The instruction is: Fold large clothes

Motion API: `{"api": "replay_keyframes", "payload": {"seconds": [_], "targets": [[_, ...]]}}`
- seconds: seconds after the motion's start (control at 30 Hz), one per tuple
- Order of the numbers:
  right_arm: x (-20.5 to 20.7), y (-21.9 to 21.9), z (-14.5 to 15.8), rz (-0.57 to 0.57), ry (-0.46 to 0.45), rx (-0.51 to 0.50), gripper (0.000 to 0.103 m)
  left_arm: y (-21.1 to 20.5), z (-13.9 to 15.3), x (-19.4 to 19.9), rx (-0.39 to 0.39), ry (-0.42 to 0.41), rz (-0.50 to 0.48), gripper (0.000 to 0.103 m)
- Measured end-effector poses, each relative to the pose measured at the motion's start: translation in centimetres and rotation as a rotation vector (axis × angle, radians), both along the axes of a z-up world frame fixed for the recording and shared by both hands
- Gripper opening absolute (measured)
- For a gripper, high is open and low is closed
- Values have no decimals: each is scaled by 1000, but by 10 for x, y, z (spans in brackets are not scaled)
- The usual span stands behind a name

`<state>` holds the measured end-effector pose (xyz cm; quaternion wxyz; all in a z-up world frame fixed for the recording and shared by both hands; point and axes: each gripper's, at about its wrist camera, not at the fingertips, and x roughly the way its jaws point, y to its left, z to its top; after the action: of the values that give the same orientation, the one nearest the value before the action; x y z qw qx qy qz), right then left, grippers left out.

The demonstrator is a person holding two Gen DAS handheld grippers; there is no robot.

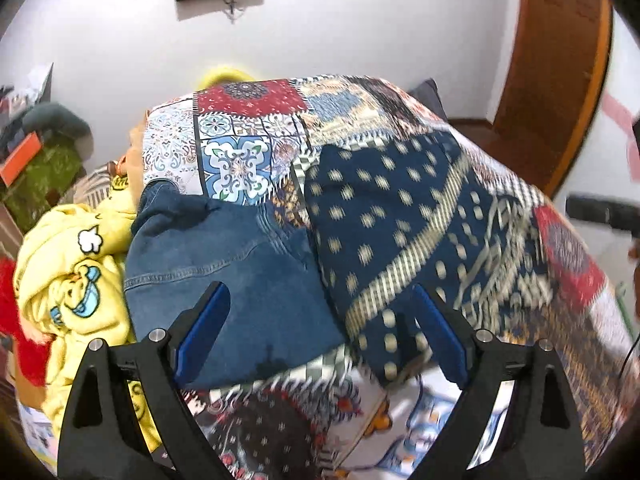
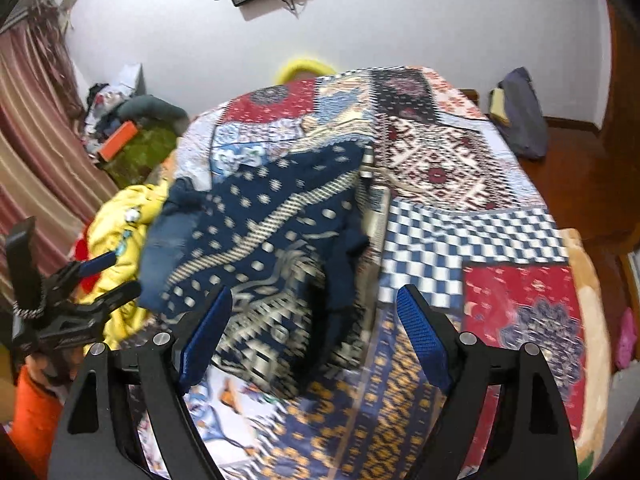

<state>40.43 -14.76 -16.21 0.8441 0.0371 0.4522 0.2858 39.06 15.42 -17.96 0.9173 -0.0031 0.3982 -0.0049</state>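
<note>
Left claw [image 1: 322, 334]: jaws spread wide and released, nothing between the blue pads [image 1: 202, 332]. It hangs over the near edge of a folded pair of blue jeans [image 1: 224, 280], which lies on the bed under the claw's left finger and reaches away toward the upper left. Overlapping the jeans on their right lies the navy patterned garment [image 1: 400, 240], dotted with a pale diagonal band; its near corner falls between the two fingers, touching neither so far as can be seen.

Right claw [image 2: 316, 328]: likewise released, jaws apart and empty. The navy patterned garment [image 2: 272, 248] lies bunched on the bed just ahead of the claw and toward its left finger, motion-blurred; a strip of jeans [image 2: 164, 248] shows at its left edge.

Both garments rest on the patchwork bedspread [image 2: 472, 240]. A heap of yellow clothing [image 1: 76, 264] lies left of the jeans. The left claw [image 2: 108, 276] appears at the left margin of the right-wrist view, above that heap.
</note>
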Motion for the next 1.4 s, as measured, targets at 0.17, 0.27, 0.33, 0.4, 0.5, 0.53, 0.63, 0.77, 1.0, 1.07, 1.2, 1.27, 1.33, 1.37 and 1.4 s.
{"api": "replay_keyframes", "payload": {"seconds": [0.17,0.27,0.33,0.4,0.5,0.53,0.63,0.77,1.0,1.07,1.2,1.27,1.33,1.37,1.4], "targets": [[25,17,-30,5,94,36,82,18,-22,42,-206,82,7,92],[42,18,-58,-14,191,58,82,25,-47,63,-345,160,2,92],[50,14,-71,-35,235,79,82,27,-61,73,-418,191,1,92],[54,12,-79,-32,250,96,82,28,-71,82,-492,198,-12,92],[64,16,-89,8,285,141,82,28,-84,98,-554,222,-20,93],[67,17,-91,19,293,149,82,27,-88,104,-576,232,-24,93],[71,24,-95,40,306,169,83,27,-98,119,-651,267,-46,93],[71,28,-91,53,295,188,84,24,-100,125,-664,269,-54,93],[67,35,-90,68,296,195,48,21,-90,114,-634,240,-56,75],[66,40,-86,71,297,202,37,18,-81,106,-614,228,-74,66],[59,51,-67,80,285,218,30,16,-54,89,-598,181,-90,56],[53,62,-51,91,258,208,29,22,-37,79,-587,154,-93,55],[48,74,-35,101,237,210,29,29,-22,72,-577,127,-90,55],[46,77,-27,107,224,214,29,38,-11,66,-581,107,-88,55],[43,83,-19,114,210,218,29,45,-3,62,-581,92,-87,55]]}}
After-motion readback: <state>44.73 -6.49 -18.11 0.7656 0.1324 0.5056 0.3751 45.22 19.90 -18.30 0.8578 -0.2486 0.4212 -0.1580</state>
